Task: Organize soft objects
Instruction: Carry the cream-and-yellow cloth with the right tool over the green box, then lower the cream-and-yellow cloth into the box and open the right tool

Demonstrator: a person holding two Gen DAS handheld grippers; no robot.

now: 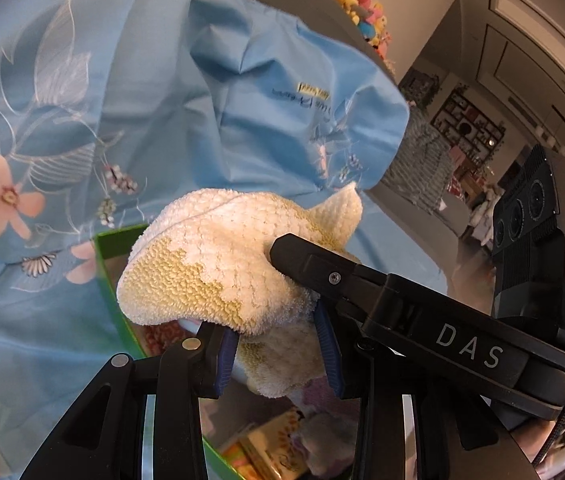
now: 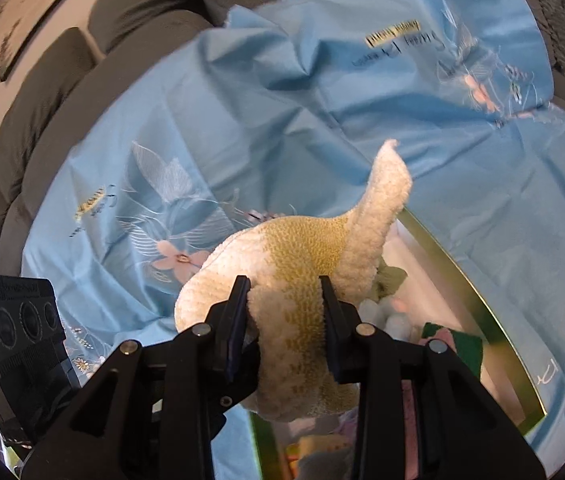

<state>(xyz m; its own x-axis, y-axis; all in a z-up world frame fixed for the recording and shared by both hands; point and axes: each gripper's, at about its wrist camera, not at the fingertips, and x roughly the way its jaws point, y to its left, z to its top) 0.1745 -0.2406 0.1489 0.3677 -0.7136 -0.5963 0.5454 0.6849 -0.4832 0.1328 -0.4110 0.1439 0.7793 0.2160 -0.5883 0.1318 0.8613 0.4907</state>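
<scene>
A cream and yellow fluffy towel [image 1: 218,264] is held up over a green-rimmed box [image 1: 112,272]. My left gripper [image 1: 278,344] is shut on the towel's lower part. My right gripper [image 2: 284,320] is shut on the same towel [image 2: 306,280], and its black finger [image 1: 322,268] crosses the left wrist view. One towel corner [image 2: 390,184] sticks up. The box [image 2: 478,300] holds several soft cloths [image 2: 394,320] in pale and green colours.
A light blue floral sheet [image 1: 162,100] covers the grey sofa [image 2: 62,92] under the box. Plush toys [image 1: 366,8] sit on the sofa back. The other gripper's camera body [image 2: 18,340] is at the lower left. A room with shelves [image 1: 470,128] lies to the right.
</scene>
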